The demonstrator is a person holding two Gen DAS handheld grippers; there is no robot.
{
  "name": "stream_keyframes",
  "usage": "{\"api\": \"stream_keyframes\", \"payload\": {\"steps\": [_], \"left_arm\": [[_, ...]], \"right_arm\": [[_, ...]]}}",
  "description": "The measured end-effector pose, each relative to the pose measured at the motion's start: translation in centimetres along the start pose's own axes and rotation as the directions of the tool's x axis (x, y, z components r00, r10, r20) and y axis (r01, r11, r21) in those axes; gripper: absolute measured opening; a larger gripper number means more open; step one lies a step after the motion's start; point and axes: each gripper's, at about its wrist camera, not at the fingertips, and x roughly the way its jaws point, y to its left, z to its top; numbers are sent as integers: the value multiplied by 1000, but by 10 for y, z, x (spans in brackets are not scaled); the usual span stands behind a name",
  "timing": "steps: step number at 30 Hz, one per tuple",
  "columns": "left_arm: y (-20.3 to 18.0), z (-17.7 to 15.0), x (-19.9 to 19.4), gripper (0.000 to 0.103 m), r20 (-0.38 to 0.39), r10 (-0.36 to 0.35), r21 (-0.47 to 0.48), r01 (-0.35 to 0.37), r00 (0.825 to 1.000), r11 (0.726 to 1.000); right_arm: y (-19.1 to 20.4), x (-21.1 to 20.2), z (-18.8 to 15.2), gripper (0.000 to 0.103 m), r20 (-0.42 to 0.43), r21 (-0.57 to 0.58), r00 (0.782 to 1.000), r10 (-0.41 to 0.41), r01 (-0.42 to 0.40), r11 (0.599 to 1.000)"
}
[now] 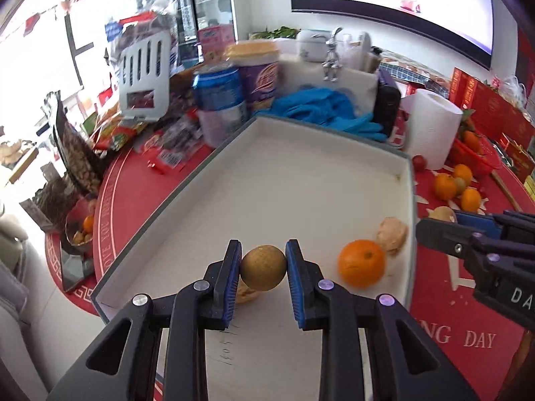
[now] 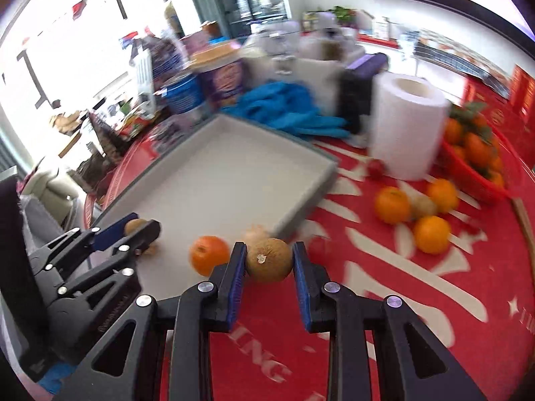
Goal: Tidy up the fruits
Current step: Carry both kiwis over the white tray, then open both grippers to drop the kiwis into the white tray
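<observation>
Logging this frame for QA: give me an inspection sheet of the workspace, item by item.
Surface: round table under a red printed tablecloth.
Job's things: shallow white cardboard tray holding one orange; three loose oranges and a red basket of oranges on the cloth.
Clutter: white paper roll, blue gloves, blue can, snack packets.
Grippers: left gripper shut on a small brown round fruit; right gripper shut on a similar brown fruit.
Cables: nothing seen.
Surroundings: wall screen, glass-door fridge.
</observation>
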Motion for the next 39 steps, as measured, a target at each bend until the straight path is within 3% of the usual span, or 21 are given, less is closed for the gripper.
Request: {"api": "stream_keyframes", "payload": {"steps": [11, 12, 13, 14, 15, 16, 17, 24, 29, 31, 36, 39], "left_arm": [[16, -4, 7, 32, 18, -8, -49, 9, 1000, 999], [17, -4, 7, 42, 20, -8, -51, 9, 1000, 999], [19, -4, 6, 61, 25, -7, -57, 8, 1000, 998], [21, -5, 4, 72, 34, -1, -68, 4, 999, 998], [24, -5, 2, 82, 50, 7, -83, -3, 999, 997], [27, -5, -2, 82, 70, 15, -99, -8, 997, 995], [31, -5, -5, 82, 84, 20, -113, -10, 996, 994], [48, 13, -33, 82, 131, -4, -194, 30, 991, 981], [61, 30, -61, 83, 194, -96, -289, 151, 976, 945], [61, 38, -72, 83, 222, -116, -321, 185, 968, 929], [44, 57, -90, 87, 261, -241, -356, 325, 935, 876], [26, 64, -95, 87, 258, -252, -341, 332, 933, 880]], "right_arm": [[38, 39, 16, 29, -59, -66, 998, -18, 14, 998], [39, 40, 16, 29, -68, -70, 998, -16, 11, 997], [40, 42, 18, 33, -75, -72, 997, -17, 12, 997], [41, 42, 18, 59, -75, -71, 997, -24, 19, 997], [42, 39, 19, 78, -55, -71, 998, -35, 31, 997], [43, 34, 20, 97, -29, -72, 999, -46, 43, 996], [44, 27, 20, 100, 0, -76, 998, -57, 57, 995], [40, -18, 19, 102, 107, -32, 991, -77, 81, 996], [31, -37, 3, 102, 125, -42, 974, -188, 195, 980], [34, -38, -7, 102, 112, -81, 964, -240, 249, 965], [59, -27, -31, 102, 89, -212, 954, -286, 298, 931], [77, -21, -45, 102, 100, -299, 944, -315, 331, 895]]}}
